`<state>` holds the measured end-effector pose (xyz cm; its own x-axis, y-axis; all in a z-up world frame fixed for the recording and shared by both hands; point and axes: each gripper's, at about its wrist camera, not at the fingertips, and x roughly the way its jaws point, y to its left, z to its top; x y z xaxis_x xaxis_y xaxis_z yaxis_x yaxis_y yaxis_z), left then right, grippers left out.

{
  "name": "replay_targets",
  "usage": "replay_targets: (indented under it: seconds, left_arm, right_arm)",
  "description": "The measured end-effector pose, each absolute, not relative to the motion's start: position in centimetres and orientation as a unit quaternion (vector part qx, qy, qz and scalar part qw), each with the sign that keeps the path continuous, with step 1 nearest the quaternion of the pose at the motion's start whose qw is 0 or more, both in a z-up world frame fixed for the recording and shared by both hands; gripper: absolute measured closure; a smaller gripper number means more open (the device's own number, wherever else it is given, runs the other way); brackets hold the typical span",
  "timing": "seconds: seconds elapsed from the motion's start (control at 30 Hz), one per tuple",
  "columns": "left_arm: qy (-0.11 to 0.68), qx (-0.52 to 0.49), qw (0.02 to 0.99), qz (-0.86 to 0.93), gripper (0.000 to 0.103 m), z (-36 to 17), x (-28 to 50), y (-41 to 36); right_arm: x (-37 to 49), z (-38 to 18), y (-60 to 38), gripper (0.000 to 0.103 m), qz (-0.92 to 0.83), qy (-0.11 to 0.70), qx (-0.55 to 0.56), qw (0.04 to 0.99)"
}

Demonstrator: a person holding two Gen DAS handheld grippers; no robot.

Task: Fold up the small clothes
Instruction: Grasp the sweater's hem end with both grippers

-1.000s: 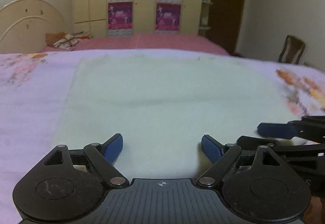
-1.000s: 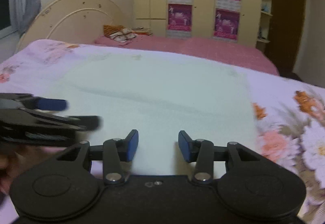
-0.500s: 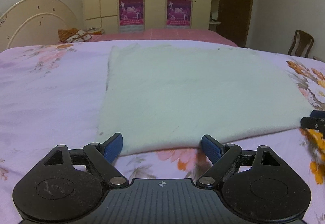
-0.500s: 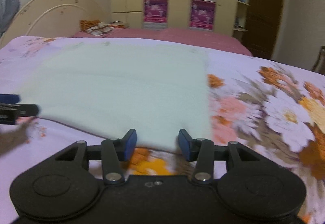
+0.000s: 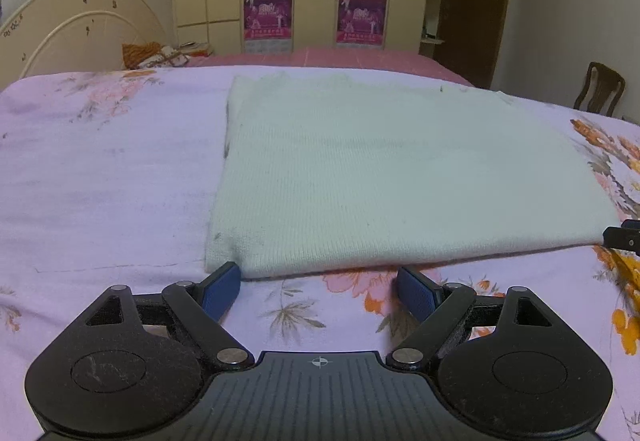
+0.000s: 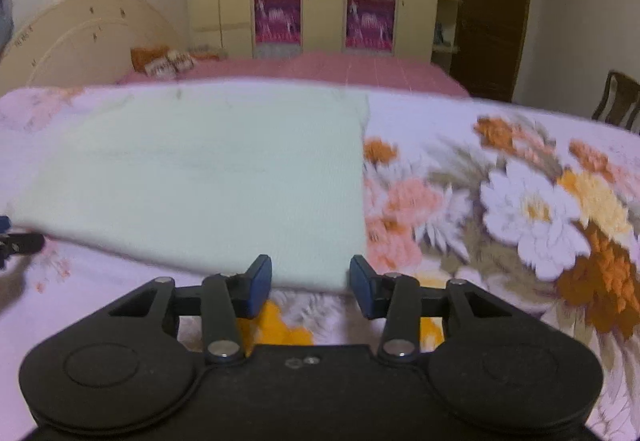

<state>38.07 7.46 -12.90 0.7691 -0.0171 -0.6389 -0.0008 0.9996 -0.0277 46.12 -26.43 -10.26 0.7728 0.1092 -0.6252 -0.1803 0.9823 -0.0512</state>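
The left tongs (image 5: 318,289) stand spread wide with nothing between the blue pads, poised just short of the near left corner of the pale mint-green knitted garment (image 5: 384,177). The right tongs (image 6: 311,283) are spread about half as wide, also empty, lined up on the garment's near right corner (image 6: 344,281). Neither pair touches the cloth as far as the views show.

The main risk, as I judge it, is a shallow pinch. The near edge looks like a rounded fold of at least two layers, so a pad could catch only the top layer, and lifting then would peel the garment open rather than carry the fold over. A pad could also dig under and pick up the lilac floral bedsheet (image 5: 100,177) along with the knit, dragging the sheet and skewing the garment. If the two corners were raised unevenly, the far edge would land crooked. The right wrist view is smeared with motion blur, so how near those pads are to the corner is hard to settle.

The garment lies flat on the bed, nearer its front edge than the cream headboard (image 5: 80,29) side, as a tidy rectangle that looks already folded. Its ribbed knit is fine and smooth, with a few small dark specks and slightly ragged far corners. The left side edge shows a second layer peeping out.
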Motion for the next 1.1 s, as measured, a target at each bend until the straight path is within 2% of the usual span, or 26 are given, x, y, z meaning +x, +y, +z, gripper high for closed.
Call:
replay_targets:
  seconds: [0.13, 0.2, 0.33, 0.47, 0.63, 0.67, 0.7, 0.77, 0.8, 0.87, 0.97, 1.1]
  left_arm:
    - [0.339, -0.034, 0.94, 0.0, 0.019, -12.3, 38.0, 8.0]
    - [0.34, -0.055, 0.939, 0.006, 0.019, -12.2, 37.8, 8.7]
    - [0.332, -0.113, 0.937, -0.003, 0.019, -12.7, 37.7, 10.6]
    - [0.335, -0.148, 0.931, -0.01, 0.019, -12.8, 38.0, 11.6]
    - [0.321, -0.291, 0.901, -0.022, 0.019, -13.8, 38.2, 13.9]
    - [0.318, -0.312, 0.895, -0.025, 0.019, -14.1, 38.3, 14.2]
    - [0.314, -0.325, 0.892, -0.02, 0.02, -14.3, 38.5, 14.3]
    - [0.308, -0.344, 0.887, -0.016, 0.02, -14.6, 38.8, 14.3]
    - [0.303, -0.354, 0.885, -0.012, 0.02, -14.8, 39.1, 14.3]
    - [0.295, -0.369, 0.881, -0.008, 0.02, -15.2, 39.6, 14.4]
    - [0.279, -0.4, 0.873, 0.0, 0.032, -16.2, 40.4, 14.5]
    - [0.247, -0.452, 0.857, 0.008, 0.035, -17.4, 42.4, 15.4]
  right_arm:
    - [46.1, -10.4, -26.8, 0.057, 0.079, 0.331, -0.052, 0.939]
    - [45.8, -9.8, -26.7, 0.061, 0.077, 0.323, -0.045, 0.942]
    - [45.4, -9.3, -27.1, 0.061, 0.076, 0.302, -0.031, 0.95]
    - [46.1, -10.6, -27.3, 0.06, 0.068, 0.325, -0.036, 0.943]
    - [45.4, -9.5, -27.2, 0.061, 0.068, 0.31, -0.023, 0.948]
    - [45.3, -9.4, -27.2, 0.063, 0.071, 0.309, -0.018, 0.948]
    - [45.3, -9.2, -27.3, 0.079, 0.081, 0.308, -0.009, 0.948]
    - [45.4, -8.8, -27.2, 0.098, 0.106, 0.311, 0.015, 0.944]
    - [45.5, -8.6, -26.9, 0.095, 0.112, 0.31, 0.017, 0.944]
    - [45.8, -8.2, -26.3, 0.095, 0.118, 0.305, 0.02, 0.945]
    - [46.6, -7.8, -25.5, 0.093, 0.127, 0.305, 0.038, 0.943]
    - [48.4, -7.7, -24.2, 0.093, 0.141, 0.309, 0.058, 0.939]
